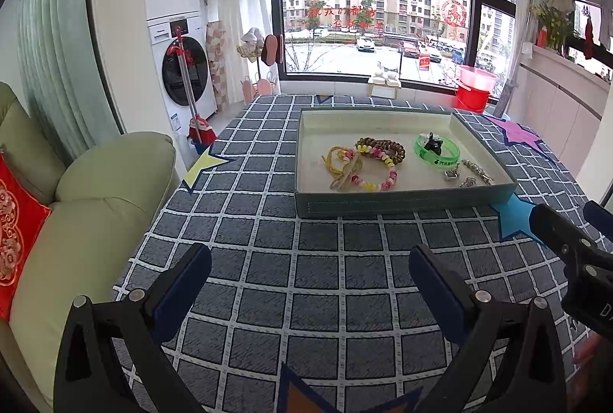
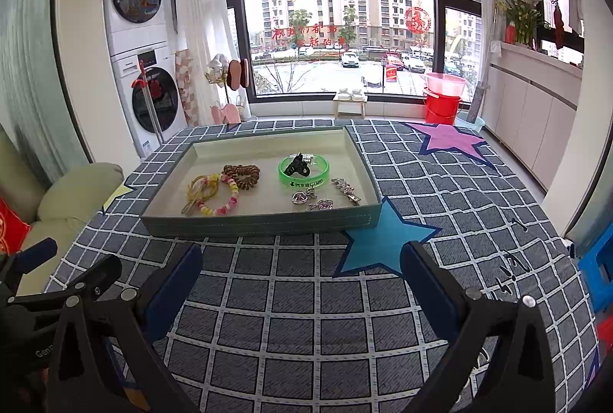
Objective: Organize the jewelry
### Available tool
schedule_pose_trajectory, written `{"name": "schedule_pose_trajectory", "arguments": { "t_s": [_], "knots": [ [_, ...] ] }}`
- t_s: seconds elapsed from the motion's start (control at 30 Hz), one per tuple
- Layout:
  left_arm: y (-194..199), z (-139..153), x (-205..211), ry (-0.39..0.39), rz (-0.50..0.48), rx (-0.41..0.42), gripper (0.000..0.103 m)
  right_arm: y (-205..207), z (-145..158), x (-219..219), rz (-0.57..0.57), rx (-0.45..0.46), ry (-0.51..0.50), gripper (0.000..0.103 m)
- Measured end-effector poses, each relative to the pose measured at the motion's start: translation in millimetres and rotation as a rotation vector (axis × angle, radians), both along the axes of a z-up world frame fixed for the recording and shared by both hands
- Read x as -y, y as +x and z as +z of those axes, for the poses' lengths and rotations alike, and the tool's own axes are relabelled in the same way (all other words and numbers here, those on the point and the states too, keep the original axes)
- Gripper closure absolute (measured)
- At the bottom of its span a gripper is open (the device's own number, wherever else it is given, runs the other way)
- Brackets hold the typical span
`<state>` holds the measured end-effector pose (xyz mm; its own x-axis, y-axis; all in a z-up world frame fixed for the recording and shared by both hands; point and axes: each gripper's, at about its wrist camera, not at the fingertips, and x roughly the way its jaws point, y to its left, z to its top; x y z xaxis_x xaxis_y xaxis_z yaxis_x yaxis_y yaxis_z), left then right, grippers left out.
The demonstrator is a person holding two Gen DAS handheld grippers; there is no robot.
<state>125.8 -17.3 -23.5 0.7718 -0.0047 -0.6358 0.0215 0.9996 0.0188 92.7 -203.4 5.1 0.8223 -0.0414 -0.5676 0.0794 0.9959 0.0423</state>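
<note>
A shallow grey-green tray [image 1: 402,205] [image 2: 260,221] sits on the checked tablecloth ahead of both grippers. In it lie a yellow hair tie [image 1: 339,164] [image 2: 199,192], a pink and yellow bead bracelet [image 1: 377,179] [image 2: 226,200], a brown coil band [image 1: 383,146] [image 2: 241,173], a green wristband [image 1: 436,152] [image 2: 304,173] with a black clip [image 1: 433,141] [image 2: 297,160] on it, and silver pieces [image 1: 469,175] [image 2: 329,196]. My left gripper [image 1: 310,271] is open and empty, short of the tray. My right gripper [image 2: 302,267] is open and empty, short of the tray.
The blue checked tablecloth [image 1: 306,279] [image 2: 306,317] has star patches: blue [image 2: 383,240], purple [image 2: 450,139], yellow [image 1: 205,164]. A green sofa [image 1: 88,206] with a red cushion [image 1: 15,225] stands left. Stacked washing machines, a window and a red bucket [image 2: 442,106] are behind.
</note>
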Motion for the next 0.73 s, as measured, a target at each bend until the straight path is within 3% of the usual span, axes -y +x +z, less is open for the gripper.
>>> {"name": "schedule_pose_trajectory", "arguments": {
  "t_s": [0.73],
  "knots": [
    [1.1, -1.8, 1.8, 0.000, -0.011, 0.000, 0.000, 0.3, 0.2, -2.9, 0.002, -0.004, 0.002, 0.000]
  ]
}}
